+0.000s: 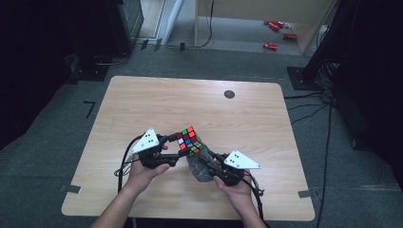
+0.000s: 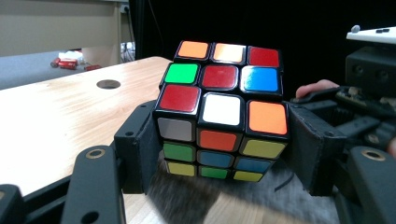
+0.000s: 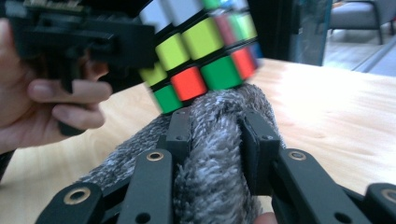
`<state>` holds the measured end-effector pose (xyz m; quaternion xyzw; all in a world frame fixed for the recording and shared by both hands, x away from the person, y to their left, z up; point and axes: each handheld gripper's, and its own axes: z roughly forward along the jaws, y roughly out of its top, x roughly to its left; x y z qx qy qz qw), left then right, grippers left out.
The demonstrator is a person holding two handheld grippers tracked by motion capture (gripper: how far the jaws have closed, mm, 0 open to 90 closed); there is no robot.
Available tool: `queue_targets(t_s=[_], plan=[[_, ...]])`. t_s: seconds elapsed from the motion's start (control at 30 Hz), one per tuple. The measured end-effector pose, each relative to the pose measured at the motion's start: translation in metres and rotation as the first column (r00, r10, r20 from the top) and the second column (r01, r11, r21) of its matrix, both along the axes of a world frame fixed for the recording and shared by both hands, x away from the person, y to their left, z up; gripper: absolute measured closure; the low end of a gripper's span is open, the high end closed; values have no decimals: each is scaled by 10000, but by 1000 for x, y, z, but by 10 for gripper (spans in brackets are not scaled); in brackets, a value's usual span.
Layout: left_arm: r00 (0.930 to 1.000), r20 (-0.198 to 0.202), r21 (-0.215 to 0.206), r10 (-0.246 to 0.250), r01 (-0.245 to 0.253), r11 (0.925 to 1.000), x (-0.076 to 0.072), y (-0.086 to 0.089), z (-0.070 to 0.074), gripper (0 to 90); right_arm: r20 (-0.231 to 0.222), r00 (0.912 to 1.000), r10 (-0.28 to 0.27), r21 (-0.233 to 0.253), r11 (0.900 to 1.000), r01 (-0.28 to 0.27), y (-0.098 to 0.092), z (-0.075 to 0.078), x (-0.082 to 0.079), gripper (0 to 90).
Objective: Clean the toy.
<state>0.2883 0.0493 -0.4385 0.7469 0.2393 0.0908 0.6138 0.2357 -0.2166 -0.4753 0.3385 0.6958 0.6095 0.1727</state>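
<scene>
cube (image 2: 220, 114): glossy plastic, scrambled stickers, black edges; lifted over near-middle of table (image 1: 142, 102), tilted, one corner up
left gripper (image 1: 175, 145): jaws clamped on cube's opposite sides
cloth (image 3: 212, 154): grey, fuzzy, bunched; top touches cube's underside, lower end on table
right gripper (image 3: 215, 135): jaws pinching cloth fold
table: pale wood grain, rounded corners

- I see the cube (image 1: 189, 140) just above the cloth (image 1: 198, 167), near the tabletop's (image 1: 142, 99) front edge, midway along it
- My left gripper (image 1: 175, 145) sits left of the cube, my right gripper (image 1: 205, 164) right of the cloth
</scene>
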Motion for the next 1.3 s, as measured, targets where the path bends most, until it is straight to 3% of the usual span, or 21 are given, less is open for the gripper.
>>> queue_targets(t_s=[0.1,0.2,0.4,0.5,0.73,0.8,0.87,0.93,1.0,1.1,1.3], plan=[[9999,40,188,125,-126,9997,1,0,-2,349,-122,9992,386,-253,9989,-389,11,-4,-3,684],[9998,-18,105,218,-217,9997,3,4,-3,349,-73,9986,515,-391,9979,-517,14,-3,-4,685],[9999,-167,-76,3,-5,10000,2,2,-2,349,44,9999,-99,97,9999,99,-3,3,0,686],[9998,-178,-13,-61,61,10000,1,-1,-2,349,23,9998,-190,49,9998,190,-1,0,0,685],[9998,-169,-26,117,-117,9999,2,2,-2,349,48,9990,450,-365,9983,-448,11,-4,-3,680],[9997,-134,63,225,-224,9997,3,3,-2,349,7,9997,239,-347,9991,-238,6,-2,-1,679],[9996,-154,149,249,-247,9996,3,4,-3,349,-24,9992,-387,-618,9973,385,-3,-1,2,676],[9995,-109,221,291,-289,9993,3,3,-3,349,-71,9920,-1261,-1138,9857,1245,-14,-2,6,674],[9995,-107,230,291,-288,9993,3,3,-3,349,-107,9795,-2012,-1613,9671,1969,-29,-4,11,673],[9995,-108,227,302,-300,9993,4,3,-3,349,-190,9594,-2814,-1924,9427,2727,-51,-7,16,673],[9992,-175,316,358,-353,9989,4,2,-4,349,-476,9324,-3584,-2728,9026,3330,-73,-16,23,659]])
